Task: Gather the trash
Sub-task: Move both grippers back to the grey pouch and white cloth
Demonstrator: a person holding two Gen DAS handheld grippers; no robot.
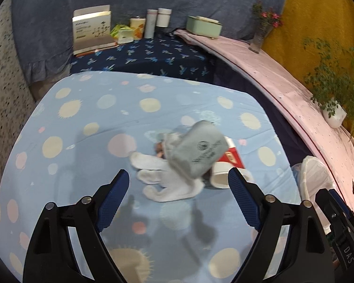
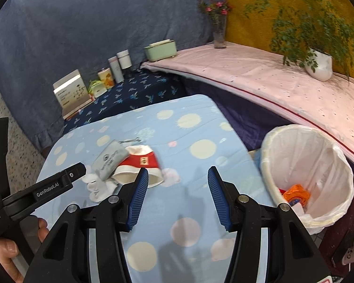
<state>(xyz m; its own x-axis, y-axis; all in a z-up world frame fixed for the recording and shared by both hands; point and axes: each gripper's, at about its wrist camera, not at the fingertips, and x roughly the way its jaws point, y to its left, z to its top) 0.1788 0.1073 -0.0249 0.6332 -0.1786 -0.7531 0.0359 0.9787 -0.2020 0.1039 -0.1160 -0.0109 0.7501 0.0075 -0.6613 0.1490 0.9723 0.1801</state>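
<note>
Over the light-blue dotted cloth (image 2: 195,122) the left gripper (image 1: 178,184) hangs with fingers spread, empty. Beneath lie a white glove (image 1: 162,179), a grey pouch (image 1: 198,151) and a red-and-white paper cup (image 2: 141,165), touching. The right gripper (image 2: 178,195) is likewise spread. Rightmost, the white-lined bin (image 2: 306,174) holds orange trash (image 2: 296,193).

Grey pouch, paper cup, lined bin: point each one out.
grey pouch (image 1: 197,152): left wrist view, its printed face.
paper cup (image 2: 141,162): right wrist view, its red side wall.
lined bin (image 2: 304,155): right wrist view, the white liner's inner wall.

Blue dotted tabletop (image 1: 87,118) bearing grey pouch (image 1: 197,152), white sock (image 1: 162,181), red-white paper cup (image 2: 139,165)
</note>
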